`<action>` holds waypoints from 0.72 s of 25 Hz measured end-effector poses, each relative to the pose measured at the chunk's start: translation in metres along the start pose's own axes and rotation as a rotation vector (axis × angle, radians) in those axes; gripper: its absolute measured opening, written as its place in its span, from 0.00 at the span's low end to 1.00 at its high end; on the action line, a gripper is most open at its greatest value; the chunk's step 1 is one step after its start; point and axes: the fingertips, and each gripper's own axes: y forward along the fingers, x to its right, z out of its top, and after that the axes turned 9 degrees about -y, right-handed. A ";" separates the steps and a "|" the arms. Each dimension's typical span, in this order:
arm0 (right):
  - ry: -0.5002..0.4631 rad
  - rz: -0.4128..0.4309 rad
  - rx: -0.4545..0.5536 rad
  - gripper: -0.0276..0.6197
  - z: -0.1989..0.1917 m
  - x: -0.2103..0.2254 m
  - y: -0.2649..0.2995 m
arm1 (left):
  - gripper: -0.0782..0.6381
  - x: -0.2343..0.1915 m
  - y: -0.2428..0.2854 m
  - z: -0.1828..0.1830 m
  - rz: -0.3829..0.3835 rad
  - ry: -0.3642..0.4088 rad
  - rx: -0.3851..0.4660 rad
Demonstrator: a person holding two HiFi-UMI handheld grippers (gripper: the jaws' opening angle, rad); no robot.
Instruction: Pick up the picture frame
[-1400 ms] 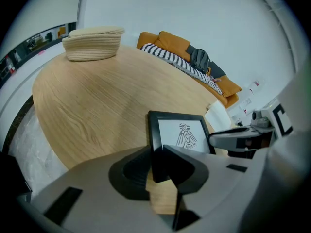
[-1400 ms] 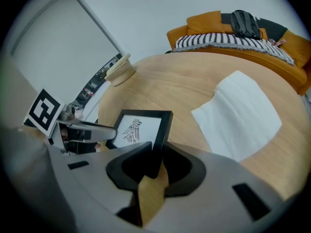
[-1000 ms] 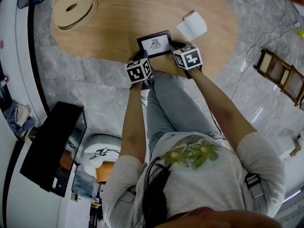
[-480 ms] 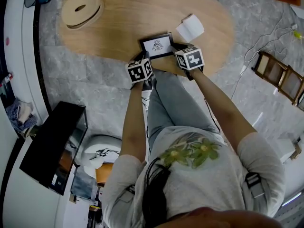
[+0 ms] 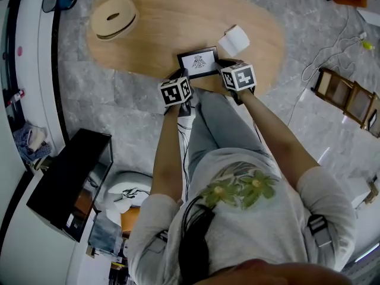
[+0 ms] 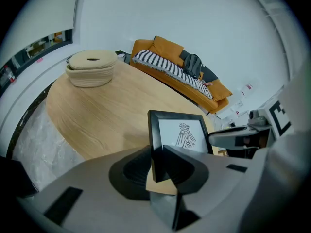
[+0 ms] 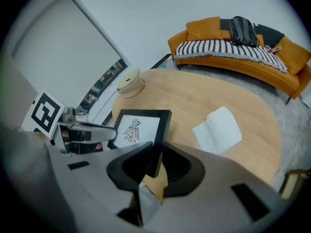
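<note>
In the head view, the left gripper (image 5: 183, 77) and right gripper (image 5: 221, 65) flank the black picture frame (image 5: 199, 61) at the near edge of the oval wooden table (image 5: 154, 34). A folded white napkin (image 5: 233, 40) lies just to the frame's right. A lidded woven basket (image 5: 113, 18) sits well apart at the far left; its contents are hidden under the lid.

In the left gripper view, the jaws are clamped on the frame's lower left corner. The frame stands upright, its bird print facing the camera.

In the right gripper view, the jaws pinch the frame's lower right corner in the same way.

The step in hand looks like the lift itself, since the frame seems clear of the table top. The next move calls for raising both grippers evenly so the frame does not twist or slip.
</note>
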 end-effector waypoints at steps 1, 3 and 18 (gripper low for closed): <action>0.002 0.003 0.002 0.15 0.001 0.000 -0.004 | 0.23 0.003 -0.004 0.001 0.000 0.001 0.002; 0.004 0.015 0.005 0.15 0.004 -0.001 -0.014 | 0.23 0.011 -0.012 0.002 -0.003 0.001 0.005; -0.067 0.066 0.033 0.14 0.025 -0.021 -0.089 | 0.23 0.052 -0.077 0.004 -0.032 -0.067 0.049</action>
